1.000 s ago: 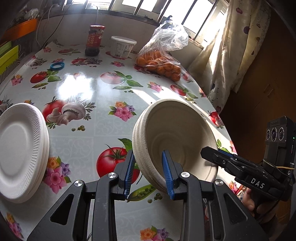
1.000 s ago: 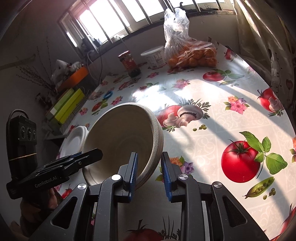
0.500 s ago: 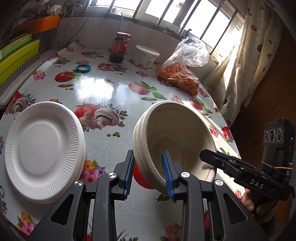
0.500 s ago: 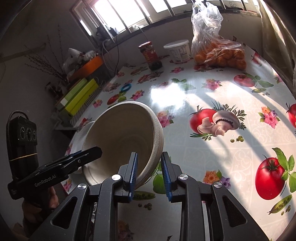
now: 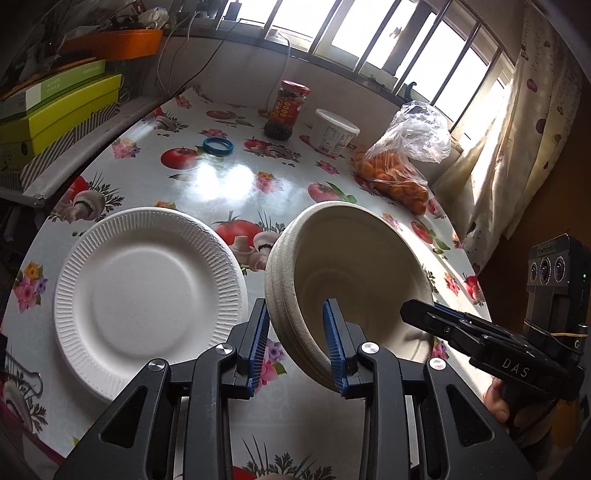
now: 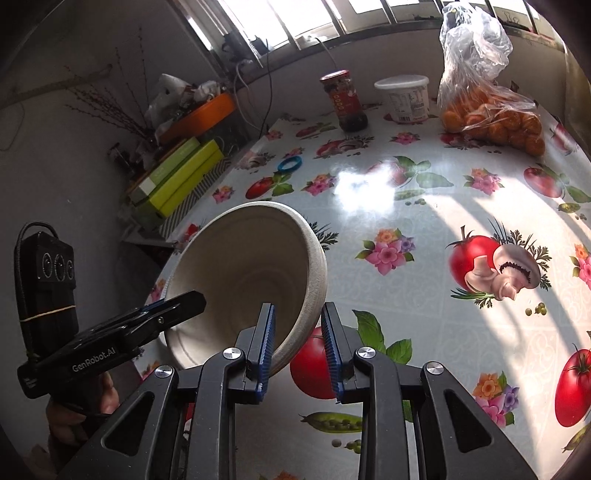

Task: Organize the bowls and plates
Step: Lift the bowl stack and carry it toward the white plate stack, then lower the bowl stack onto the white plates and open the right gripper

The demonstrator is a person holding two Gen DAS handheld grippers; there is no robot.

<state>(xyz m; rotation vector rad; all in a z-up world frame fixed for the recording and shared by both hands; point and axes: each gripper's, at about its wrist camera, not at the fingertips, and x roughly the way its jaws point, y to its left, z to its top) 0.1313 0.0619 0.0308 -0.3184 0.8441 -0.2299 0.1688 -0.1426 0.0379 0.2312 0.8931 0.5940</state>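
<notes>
A barred window lit the room, and a curtain hung at its right end. Below it stood a round desk under an oilcloth printed with tomatoes, mushrooms and flowers. At the desk's far side stood a jar with a red label, a white tub just beside it, and a clear bag of oranges near the tub. A blue ring lay on the cloth nearer the middle. Off the desk's left edge, green boxes were stacked under an orange tray.

A stack of white plates with ribbed rims sat on the near left part of the desk.

Both grippers held one stack of beige bowls tilted above the desk, its opening turned toward the cameras, just right of the plates and apart from them. The left gripper had its jaws clamped on the near left rim, one blue pad outside the wall and one inside. The right gripper had its jaws clamped likewise on the opposite rim. In the left view the right gripper came in from the lower right, with a hand partly seen under it; in the right view the left gripper came in from the lower left.
</notes>
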